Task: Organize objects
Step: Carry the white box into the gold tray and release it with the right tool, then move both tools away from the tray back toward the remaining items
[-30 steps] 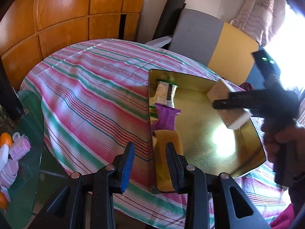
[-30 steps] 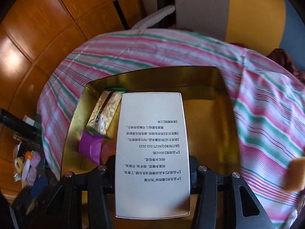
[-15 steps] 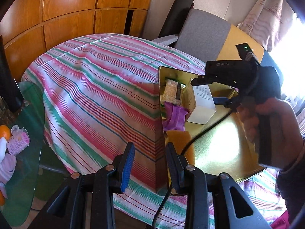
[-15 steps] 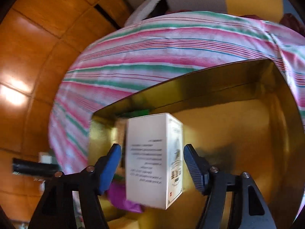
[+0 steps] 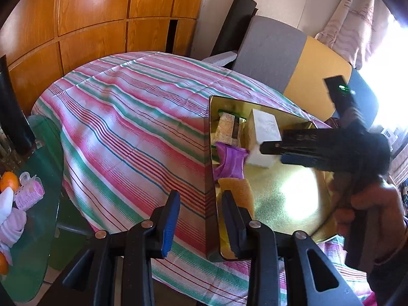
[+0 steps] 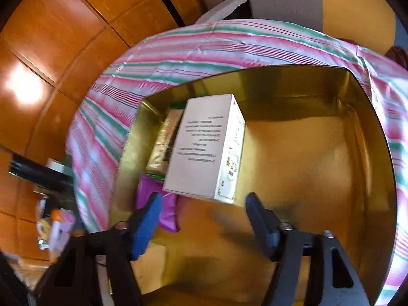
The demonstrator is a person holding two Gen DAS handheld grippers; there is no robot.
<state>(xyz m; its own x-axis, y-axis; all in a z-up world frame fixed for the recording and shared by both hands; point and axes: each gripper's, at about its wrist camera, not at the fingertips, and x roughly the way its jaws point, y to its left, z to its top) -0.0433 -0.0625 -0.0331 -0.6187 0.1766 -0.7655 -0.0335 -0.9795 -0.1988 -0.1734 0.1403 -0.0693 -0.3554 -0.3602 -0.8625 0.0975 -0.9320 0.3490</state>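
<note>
White printed box (image 6: 209, 148) sits tilted inside the gold tin (image 6: 357, 97), leaning on a gold packet (image 6: 165, 137), purple pouch (image 6: 163, 209) beside. Right gripper (image 6: 204, 219) gapes wide, empty; left gripper (image 5: 201, 214) parted, straddling the tin's wall, untouching.

Both wrist views down onto gold tray (image 5: 285, 204).

The white box (image 6: 206, 150), clamped in the right claw (image 6: 204, 219) 1 s ago, has been released and now sits in the gold tray (image 6: 318, 178), beside the packets at center left of the right wrist view. The claw has been opened wide and drawn back, so the box is seen beyond the blue pads (image 6: 145, 227), apart from both.
</note>
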